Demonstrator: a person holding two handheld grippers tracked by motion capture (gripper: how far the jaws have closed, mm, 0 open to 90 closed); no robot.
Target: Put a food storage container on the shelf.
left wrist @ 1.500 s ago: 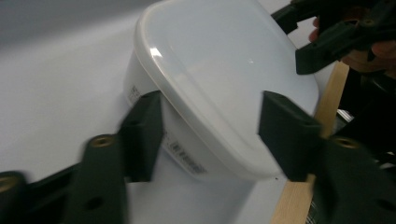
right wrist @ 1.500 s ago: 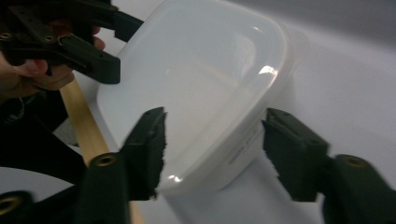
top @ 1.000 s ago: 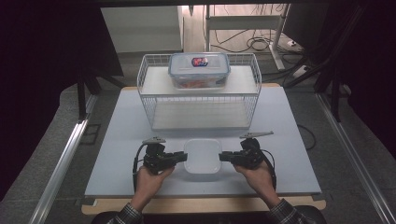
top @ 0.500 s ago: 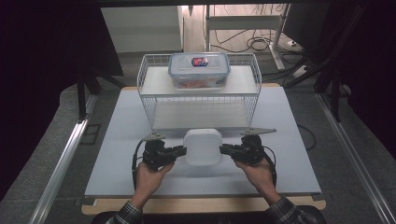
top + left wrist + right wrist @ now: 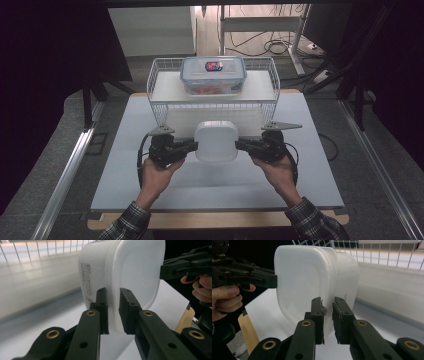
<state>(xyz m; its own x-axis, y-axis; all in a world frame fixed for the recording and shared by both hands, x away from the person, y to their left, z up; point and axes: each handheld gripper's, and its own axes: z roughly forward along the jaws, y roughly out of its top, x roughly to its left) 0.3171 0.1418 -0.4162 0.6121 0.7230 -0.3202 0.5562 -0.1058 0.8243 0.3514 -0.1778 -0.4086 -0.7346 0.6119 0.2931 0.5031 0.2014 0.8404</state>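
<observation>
A white plastic container [image 5: 215, 141] is held off the table [image 5: 125, 165] between both grippers, over the middle of the table, nearer its front edge. The left gripper [image 5: 189, 146] is clamped on the container's left rim, the right gripper [image 5: 242, 145] on its right rim. Just behind the container a white wire rack [image 5: 162, 87] stands toward the back edge of the table, close to the lifted container; a clear lidded food box [image 5: 213, 75] with a red-and-blue label sits on the rack's shelf. The front half of the table is bare. In the left gripper view [image 5: 113, 312] the jaws are seen pinching the thin rim, and a printed label [image 5: 86, 281] on the container's side wall is visible, unreadable. In the right gripper view [image 5: 328, 315] the rim is gripped likewise, with the rack wires behind and the left gripper's hand [image 5: 225, 301] seen at the far rim.
</observation>
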